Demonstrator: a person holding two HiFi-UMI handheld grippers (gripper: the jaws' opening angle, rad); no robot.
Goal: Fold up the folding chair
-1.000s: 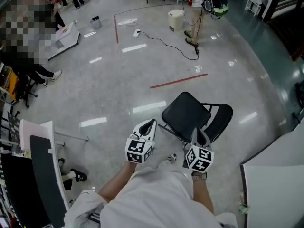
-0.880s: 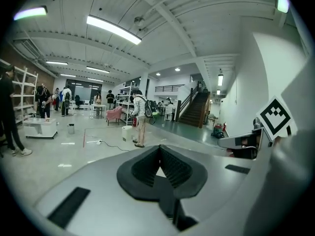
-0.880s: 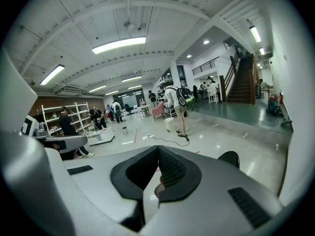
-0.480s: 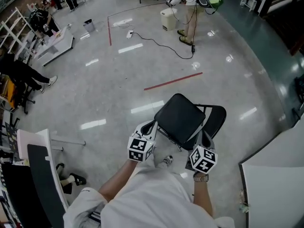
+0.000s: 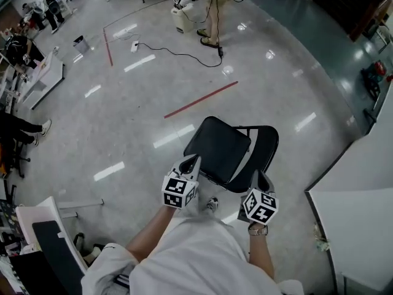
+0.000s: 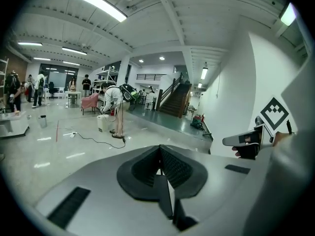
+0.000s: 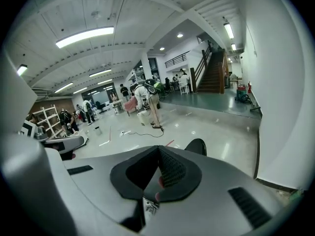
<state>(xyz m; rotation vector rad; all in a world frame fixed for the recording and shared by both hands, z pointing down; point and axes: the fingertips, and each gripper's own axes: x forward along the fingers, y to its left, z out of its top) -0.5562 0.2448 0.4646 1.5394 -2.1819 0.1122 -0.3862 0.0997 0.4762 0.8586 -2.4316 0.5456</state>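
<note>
A black folding chair (image 5: pixel 216 146) stands unfolded on the glossy floor, its seat to the left and its rounded backrest (image 5: pixel 263 153) to the right. My left gripper (image 5: pixel 194 160) is shut and empty, with its tip at the seat's near left edge. My right gripper (image 5: pixel 258 177) is also shut and empty, close to the backrest's near edge. In the right gripper view only the top of the backrest (image 7: pixel 197 145) shows above the shut right gripper (image 7: pixel 158 152). The left gripper view shows the shut left gripper (image 6: pixel 160 150) but no chair.
A white partition (image 5: pixel 359 220) stands close on the right. White furniture (image 5: pixel 40 223) sits at the lower left. A red tape line (image 5: pixel 199 100), a black cable (image 5: pixel 178 54), a white bucket (image 5: pixel 182 21) and a standing person (image 5: pixel 212 8) lie beyond the chair.
Both grippers have come closer to the chair; the seat and backrest now lie right in front of their tips. The head view has shifted forward with them.
</note>
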